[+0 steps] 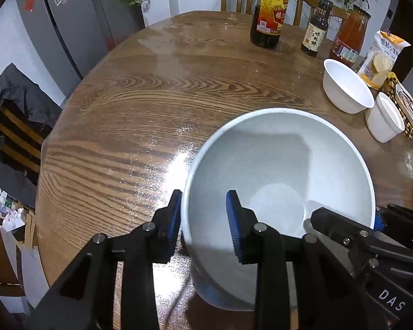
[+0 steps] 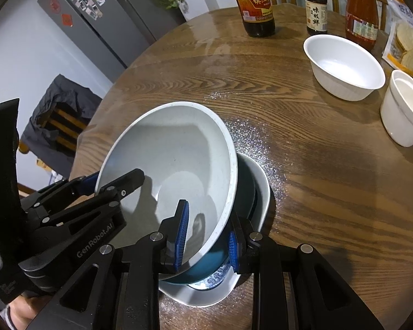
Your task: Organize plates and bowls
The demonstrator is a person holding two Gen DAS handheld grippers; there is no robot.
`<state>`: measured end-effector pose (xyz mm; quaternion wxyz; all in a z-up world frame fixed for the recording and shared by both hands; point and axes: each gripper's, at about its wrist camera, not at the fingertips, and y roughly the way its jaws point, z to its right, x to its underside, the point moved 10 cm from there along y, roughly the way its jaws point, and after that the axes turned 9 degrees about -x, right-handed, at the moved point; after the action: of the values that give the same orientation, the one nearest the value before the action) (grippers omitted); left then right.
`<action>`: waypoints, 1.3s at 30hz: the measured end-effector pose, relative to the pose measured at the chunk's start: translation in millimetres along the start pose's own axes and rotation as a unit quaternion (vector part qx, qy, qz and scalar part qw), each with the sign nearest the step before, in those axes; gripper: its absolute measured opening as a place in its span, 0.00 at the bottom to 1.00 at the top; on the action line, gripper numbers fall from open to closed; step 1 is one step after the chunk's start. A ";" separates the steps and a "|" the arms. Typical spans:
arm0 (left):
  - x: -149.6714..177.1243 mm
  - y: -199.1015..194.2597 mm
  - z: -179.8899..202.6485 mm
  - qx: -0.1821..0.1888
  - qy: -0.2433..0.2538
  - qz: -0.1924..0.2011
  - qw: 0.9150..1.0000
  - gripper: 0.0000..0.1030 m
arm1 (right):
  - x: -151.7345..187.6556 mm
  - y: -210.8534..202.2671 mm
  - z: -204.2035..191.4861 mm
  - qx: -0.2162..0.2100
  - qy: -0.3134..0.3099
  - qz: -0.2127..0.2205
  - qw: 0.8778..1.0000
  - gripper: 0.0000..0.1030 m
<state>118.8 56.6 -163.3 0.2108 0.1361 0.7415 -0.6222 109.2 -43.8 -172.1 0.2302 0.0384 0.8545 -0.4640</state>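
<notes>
L gripper (image 1: 203,224) & R gripper (image 2: 206,233) both clamped on grey bowl (image 2: 179,148) rim, tilted over stack.

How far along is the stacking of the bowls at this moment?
Partly done: a teal bowl already sits nested in a white dish. In hand: the big grey bowl, tilted over that stack, with the left gripper and right gripper each straddling its rim. Left: the ribbed white bowl and the small white cup stand apart on the table.
</notes>
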 end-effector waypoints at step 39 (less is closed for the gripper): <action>-10.5 -55.3 89.9 0.055 0.066 0.066 0.994 0.14 | 10.5 -81.7 72.7 0.044 0.062 0.067 0.995 0.26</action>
<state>115.2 -41.3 -122.7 0.1943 0.2373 0.7075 -0.6367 103.0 -150.6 -147.0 0.2053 0.1341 0.8417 -0.4811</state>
